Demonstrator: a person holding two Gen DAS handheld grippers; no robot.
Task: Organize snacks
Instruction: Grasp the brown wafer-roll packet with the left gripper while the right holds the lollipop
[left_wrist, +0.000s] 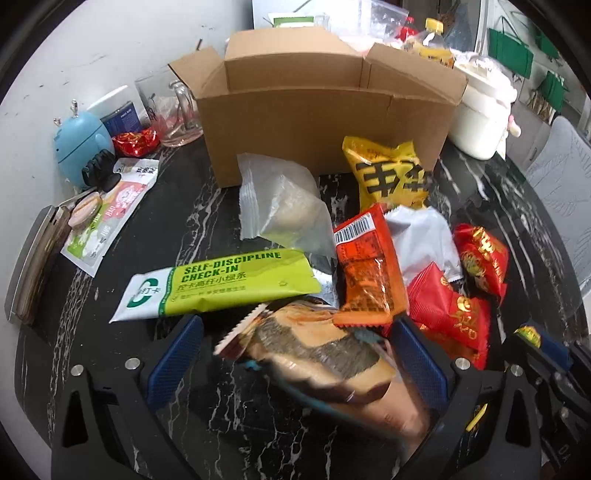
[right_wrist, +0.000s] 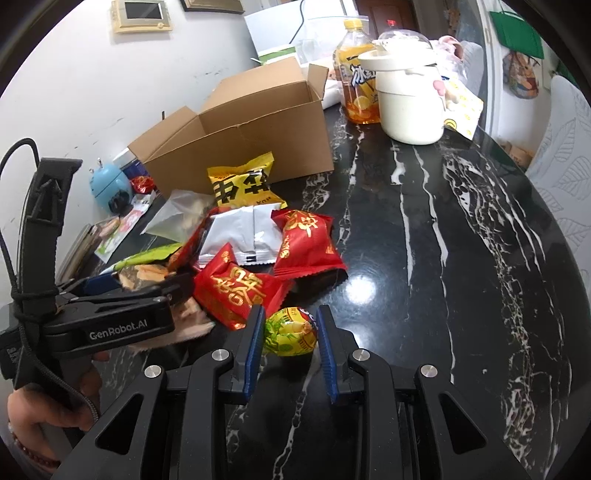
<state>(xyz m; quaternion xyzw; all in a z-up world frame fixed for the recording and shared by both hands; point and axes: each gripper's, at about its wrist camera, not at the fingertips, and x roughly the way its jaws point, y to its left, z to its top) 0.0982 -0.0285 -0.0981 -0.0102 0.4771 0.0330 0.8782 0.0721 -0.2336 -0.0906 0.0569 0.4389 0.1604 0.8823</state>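
While the black marble table (right_wrist: 461, 229) is left bare across its whole right half up to the curved edge, its left half is crowded, and the largest thing on it, the open cardboard box (left_wrist: 317, 125), is set at the back with its flaps raised and its front wall just behind the snacks. A white pot (right_wrist: 410, 107) and a bottle of yellow drink (right_wrist: 356, 85) are placed to the right of the box, near the far rim. In front of the box a loose heap is formed by a yellow bag (left_wrist: 388, 173), a clear pouch (left_wrist: 284, 203), a green bar wrapper (left_wrist: 229, 284), an orange packet (left_wrist: 369, 273), a silver sachet (right_wrist: 243, 236) and two red packets (right_wrist: 306, 240), several of them overlapping. The left gripper (left_wrist: 295, 354) is spread wide, and a sliced-cake packet (left_wrist: 321, 365) is seen between its blue pads (left_wrist: 177, 358), tilted and blurred; whether either pad is touched by it cannot be told. The right gripper (right_wrist: 290, 347) is held open close to the table, and a small round green-and-yellow candy (right_wrist: 291, 332) is framed between its fingers (right_wrist: 255, 350), the left one just beside the wrapper and the right one apart from it. One red packet is lying just behind that candy, while open marble is left to its right.
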